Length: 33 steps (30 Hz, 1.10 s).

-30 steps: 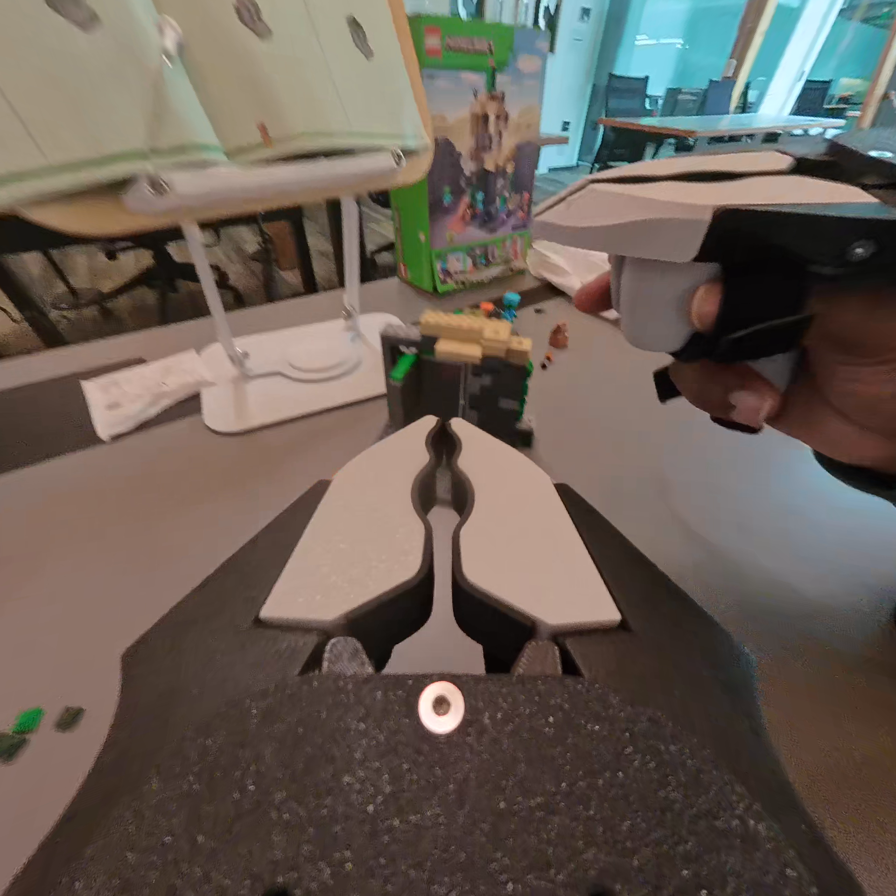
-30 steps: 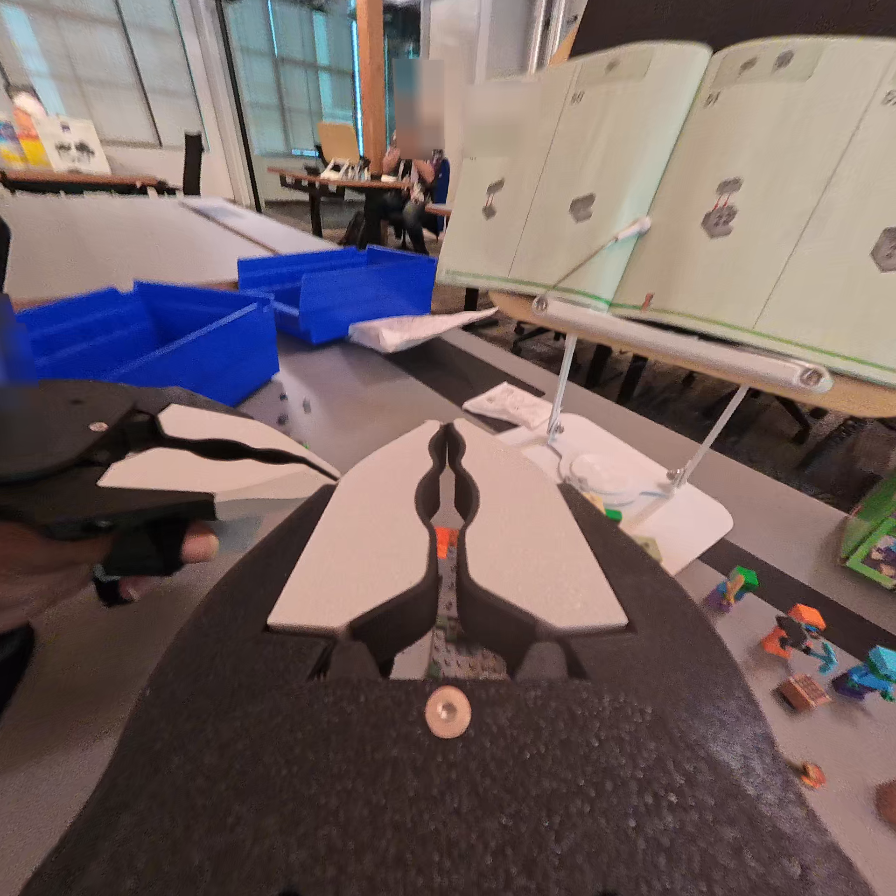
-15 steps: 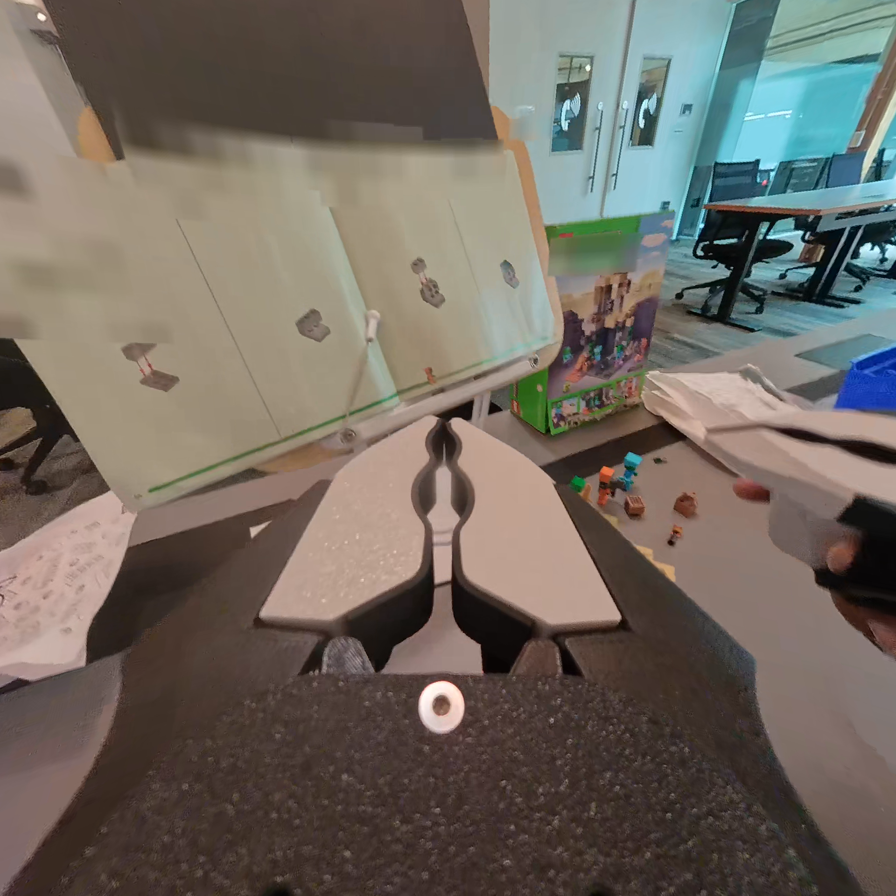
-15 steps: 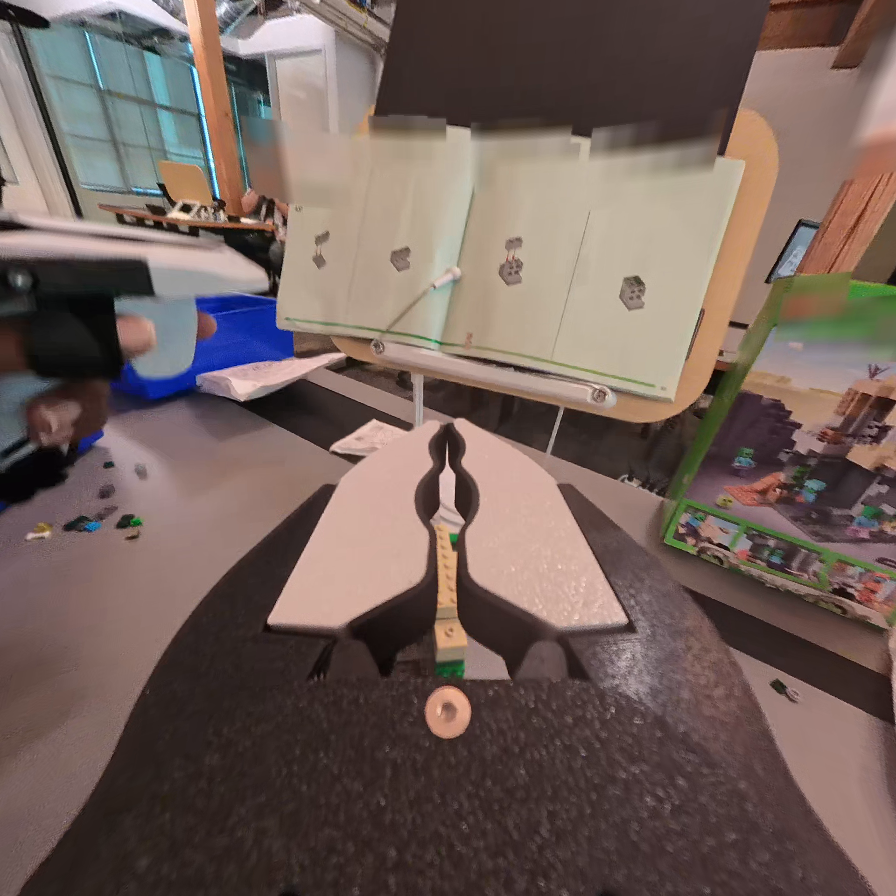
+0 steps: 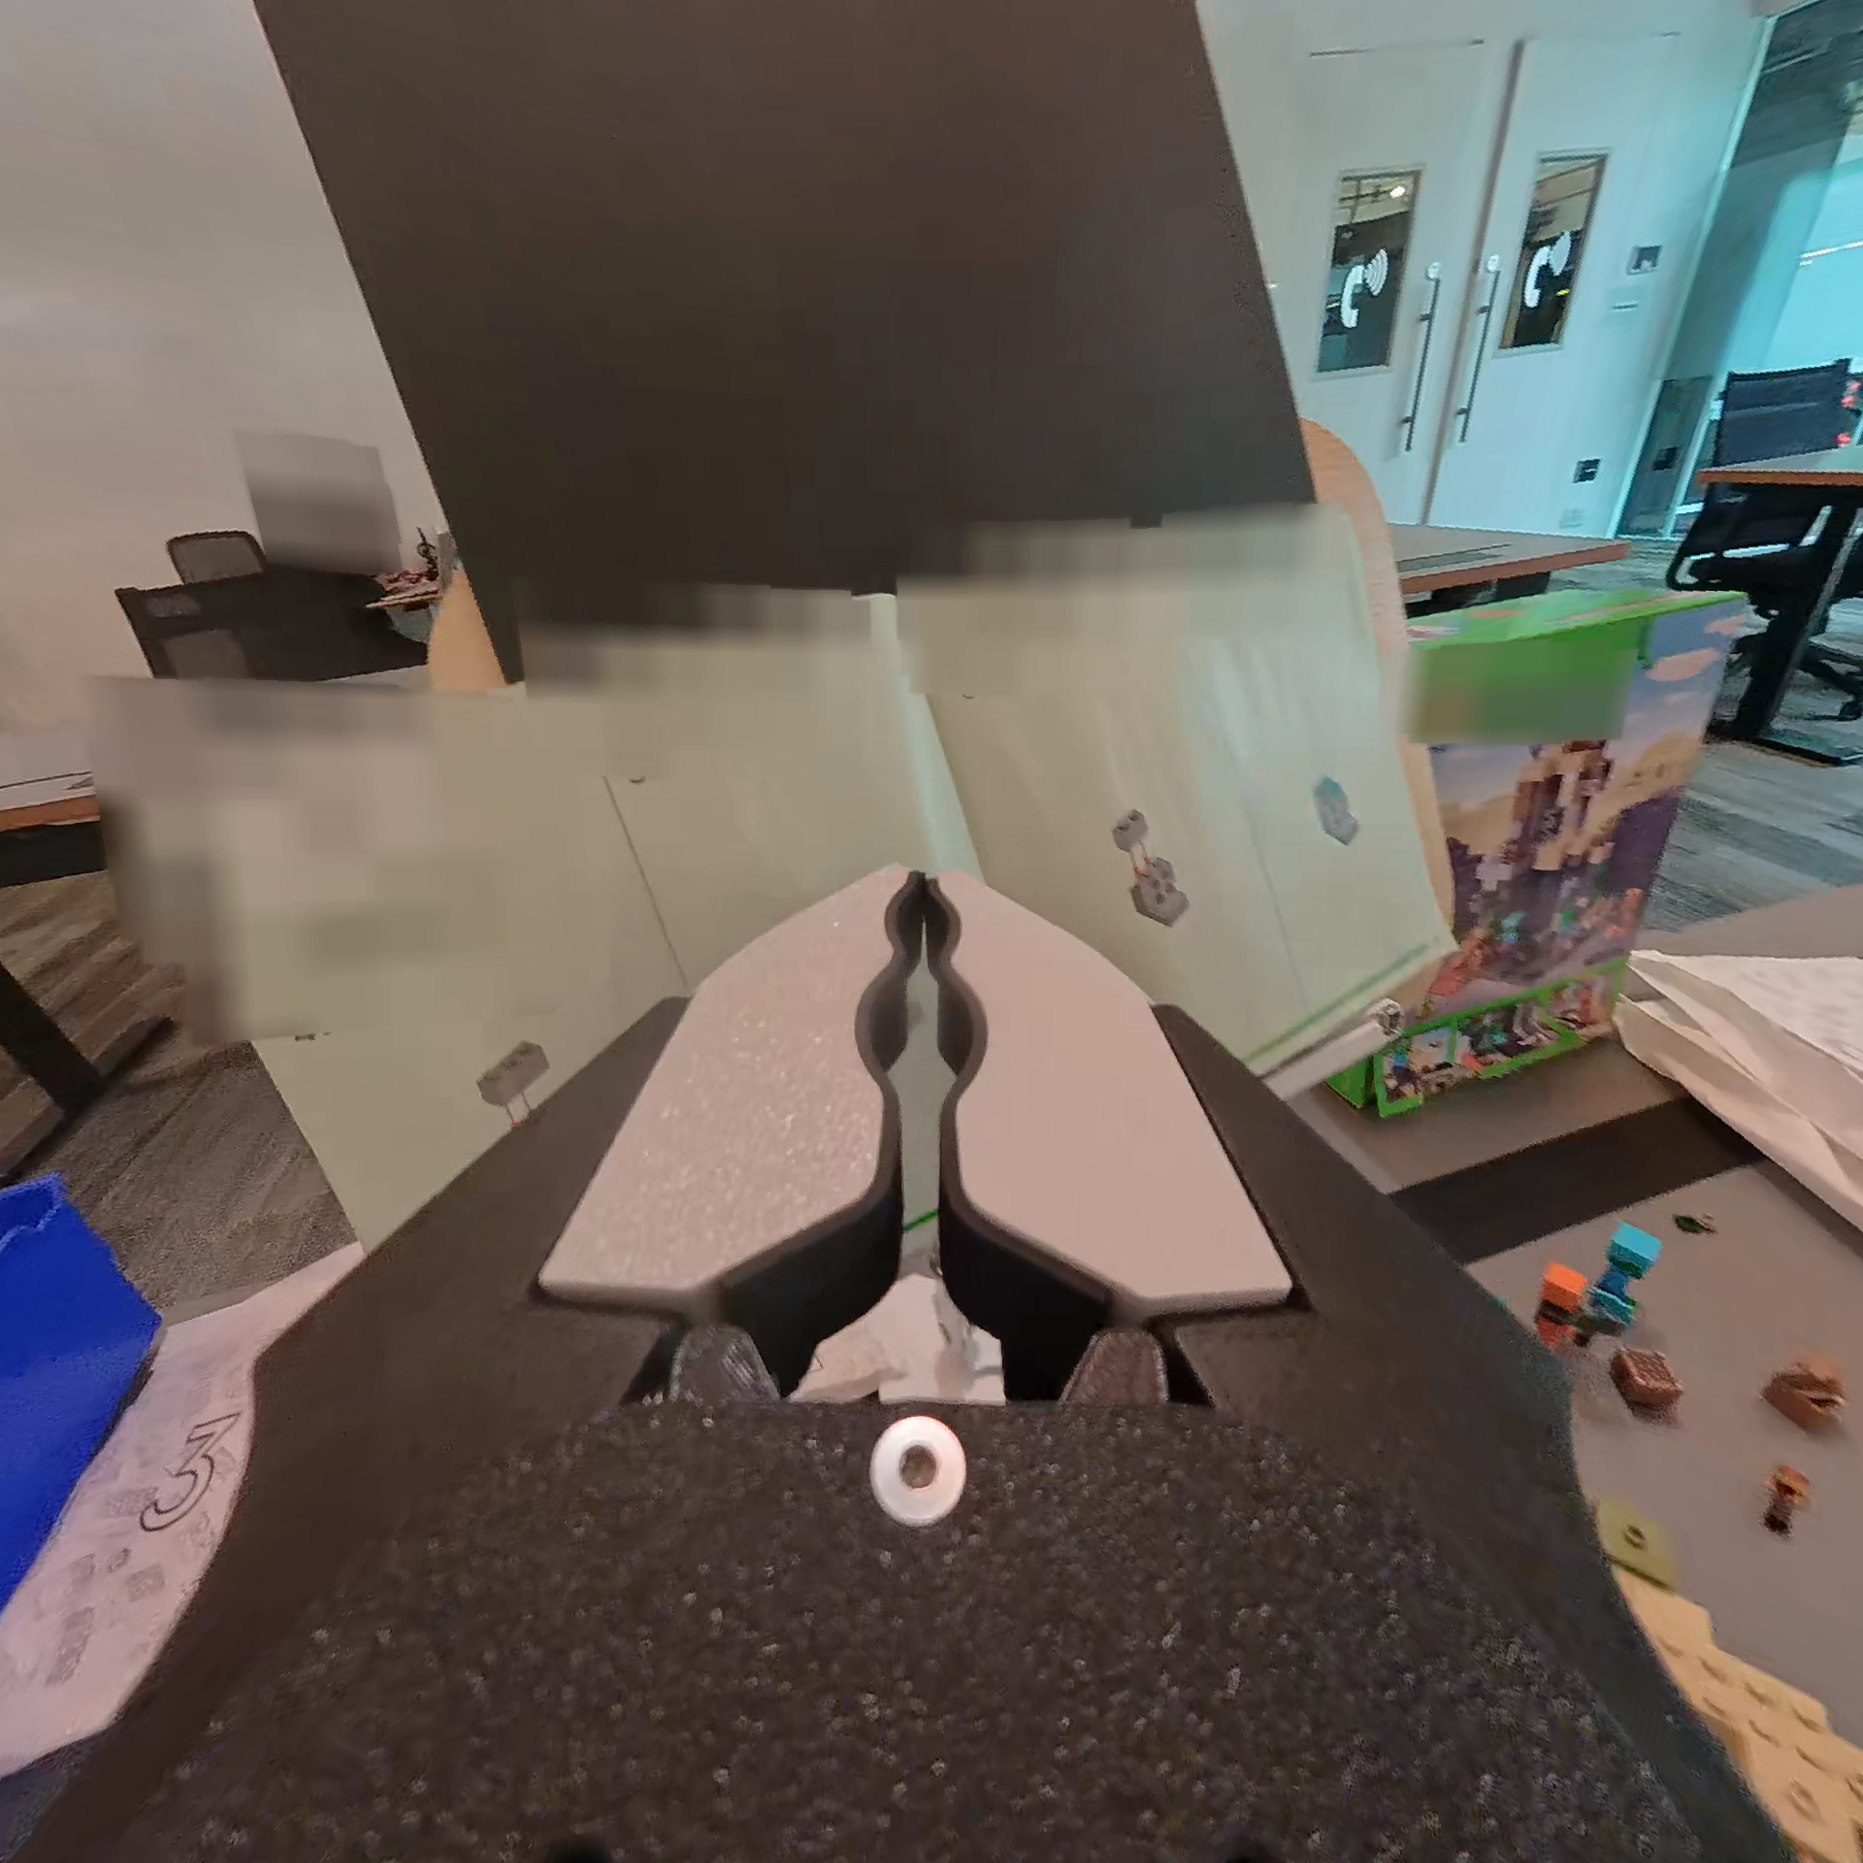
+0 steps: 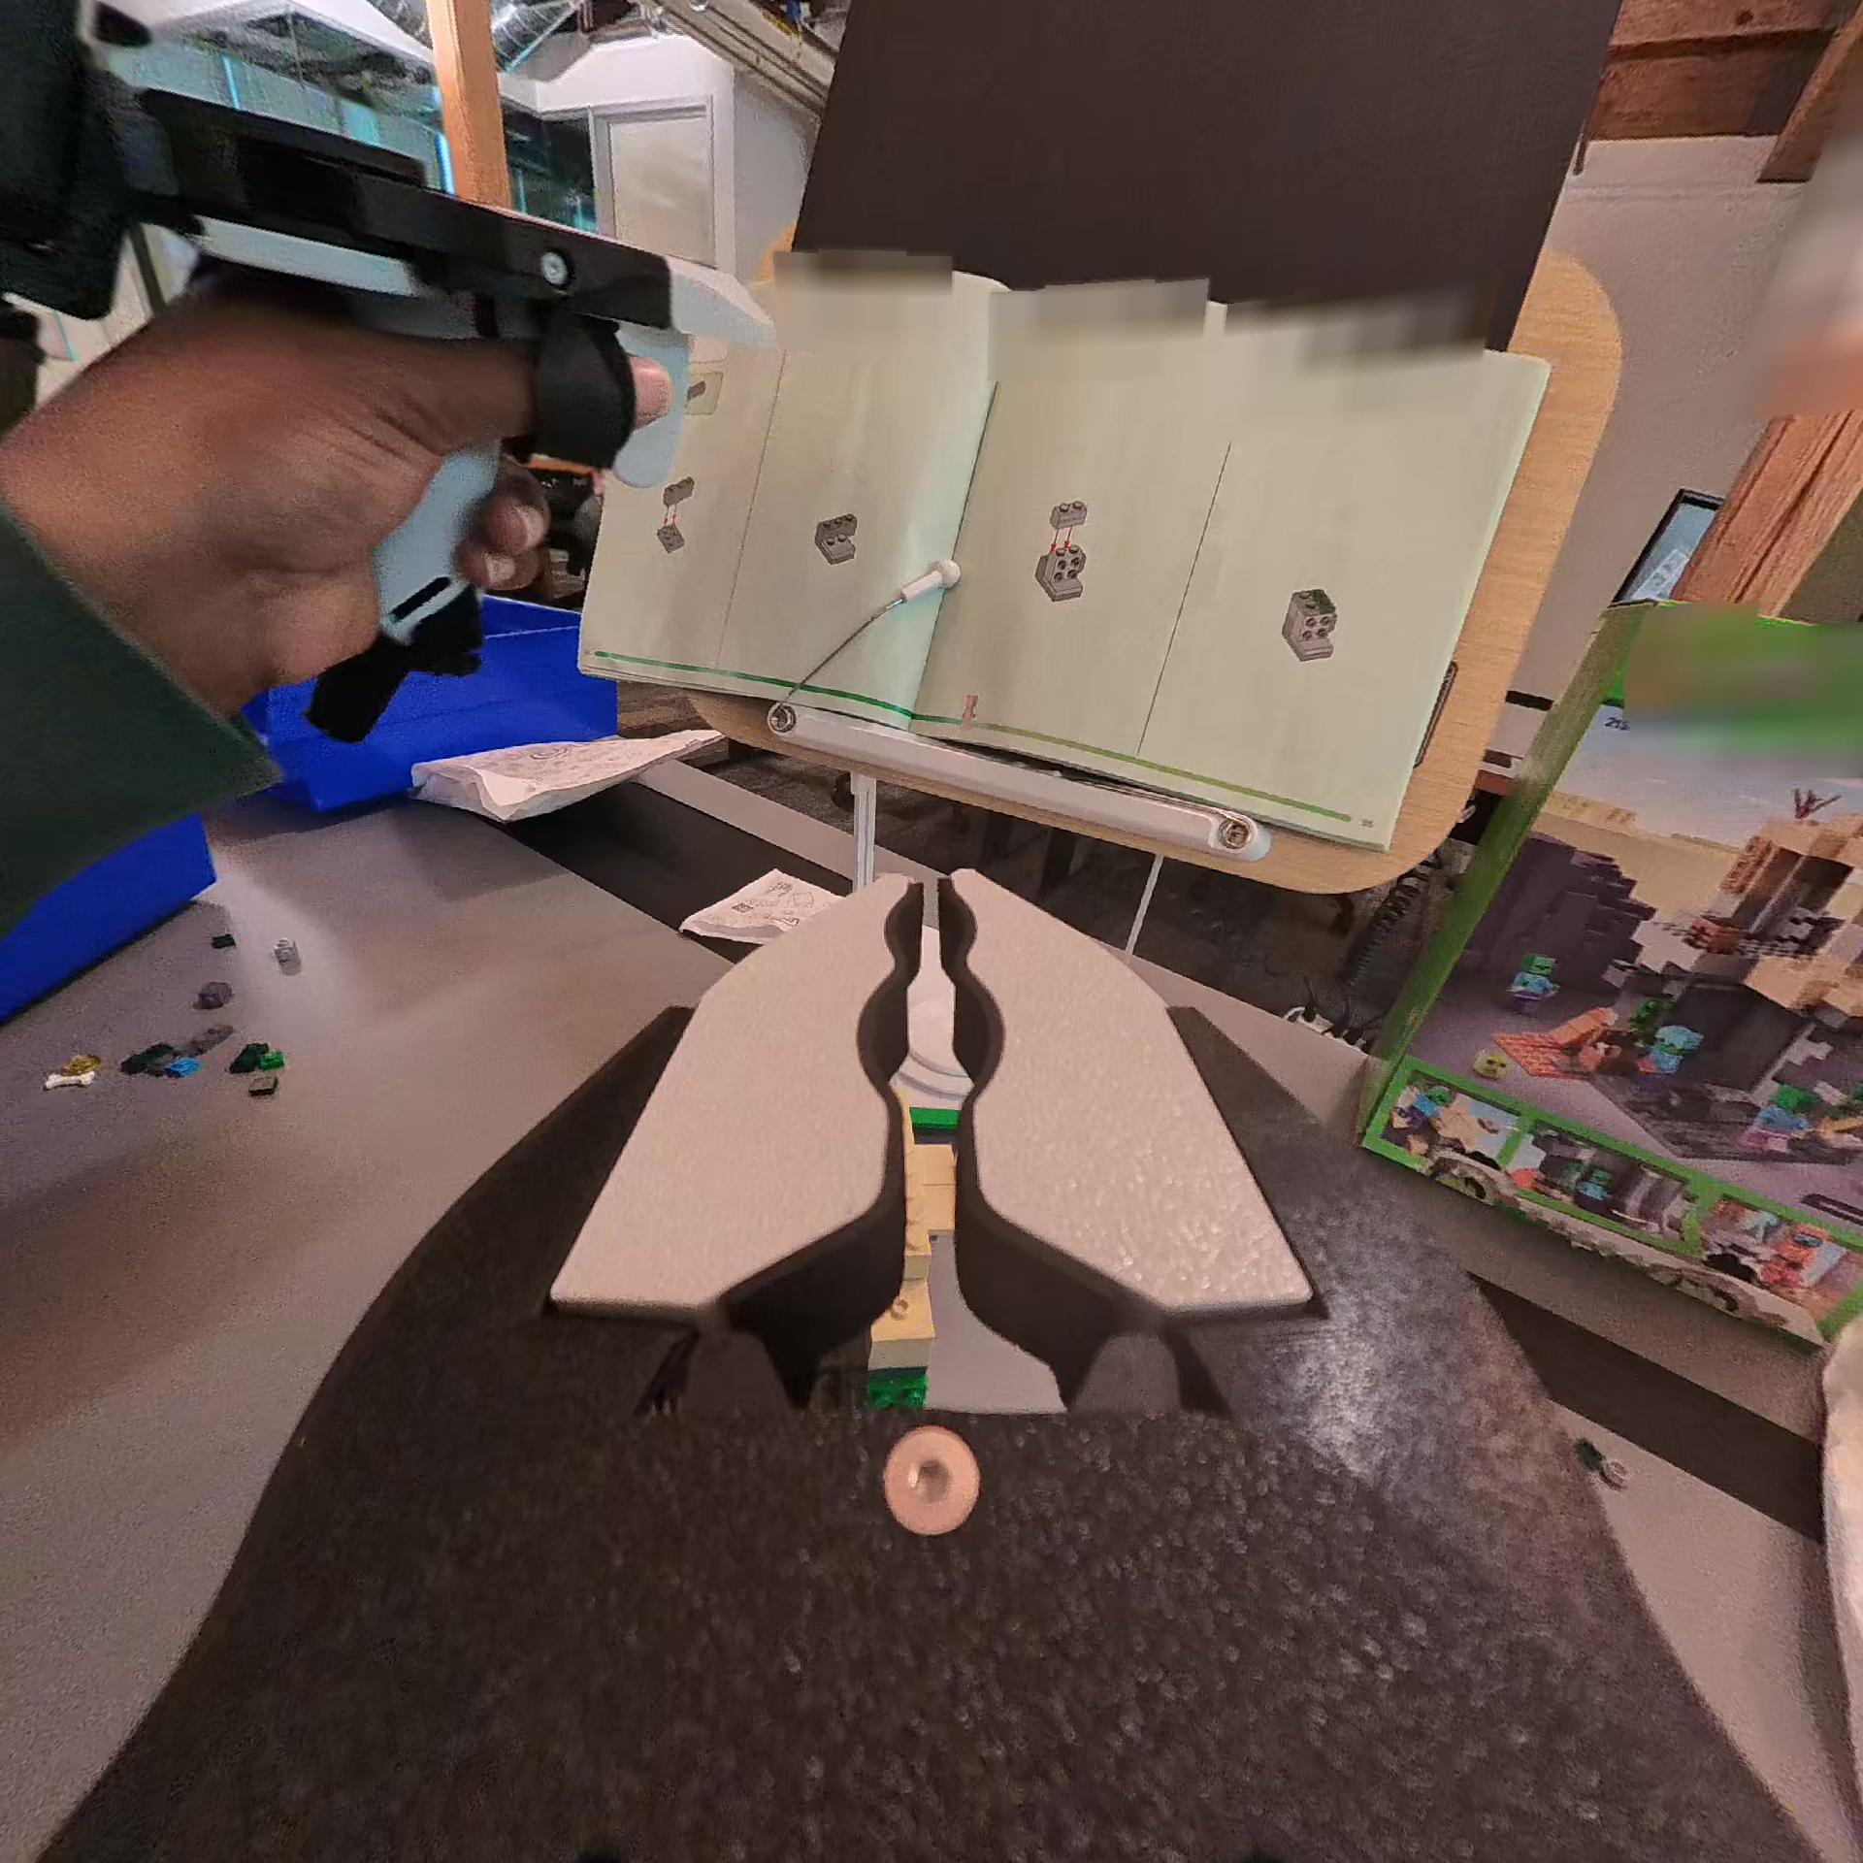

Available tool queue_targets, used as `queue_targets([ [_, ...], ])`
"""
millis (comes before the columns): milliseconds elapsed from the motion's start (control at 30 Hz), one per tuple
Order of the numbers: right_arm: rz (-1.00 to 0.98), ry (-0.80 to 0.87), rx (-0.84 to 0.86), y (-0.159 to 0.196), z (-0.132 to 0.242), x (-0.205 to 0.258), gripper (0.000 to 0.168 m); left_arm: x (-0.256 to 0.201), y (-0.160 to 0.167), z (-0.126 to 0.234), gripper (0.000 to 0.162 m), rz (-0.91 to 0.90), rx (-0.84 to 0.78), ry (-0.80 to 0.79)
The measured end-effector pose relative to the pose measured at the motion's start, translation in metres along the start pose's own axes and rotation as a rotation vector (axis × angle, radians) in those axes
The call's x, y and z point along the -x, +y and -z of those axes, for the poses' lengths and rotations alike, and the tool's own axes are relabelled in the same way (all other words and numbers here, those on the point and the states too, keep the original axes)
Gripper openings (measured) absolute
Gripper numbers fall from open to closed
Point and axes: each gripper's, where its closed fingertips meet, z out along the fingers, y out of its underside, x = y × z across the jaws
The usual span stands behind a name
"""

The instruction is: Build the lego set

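Observation:
My left gripper [image 5: 924,887] is shut and empty, raised and pointing at the open pale-green instruction booklet [image 5: 1159,756] on its stand. From the right wrist view it [image 6: 751,325] is held by a hand, its tip at the booklet's [image 6: 1109,484] top left page. My right gripper [image 6: 929,887] is shut and empty, low over the table. The tan and green lego build [image 6: 919,1210] shows through the gap between its fingers, below it. Loose small pieces [image 6: 202,1059] lie on the table to the left.
The green lego box [image 6: 1663,1008] stands at the right, also in the left wrist view [image 5: 1553,887]. Minifigures [image 5: 1603,1300] and brown bits lie near tan plates [image 5: 1734,1714]. Blue bins [image 6: 454,706] are at the left. A white paper bag [image 5: 1774,1059] lies at the right. The tips of one gripper are about 20 centimetres away from the tips of the other.
My left gripper has risen from the build up to the booklet's left page. My right gripper has swung right, from the blue bins to face the booklet over the build. Both stayed shut.

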Motion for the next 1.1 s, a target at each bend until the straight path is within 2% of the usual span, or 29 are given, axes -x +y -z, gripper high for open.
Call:
queue_targets([
  [333,-0.012,-0.016,0.002,-0.001,0.001,0.001,0.004,0.026,0.002,-0.034,0.000,0.008,0.028,-0.056],
  [733,-0.001,-0.016,-0.001,-0.003,0.001,0.000,0.005,0.020,0.005,-0.035,0.000,0.003,0.033,-0.058],
  [1100,0.002,-0.037,0.002,-0.002,0.000,0.008,0.005,0.004,0.055,-0.012,0.000,0.037,0.092,-0.022],
])
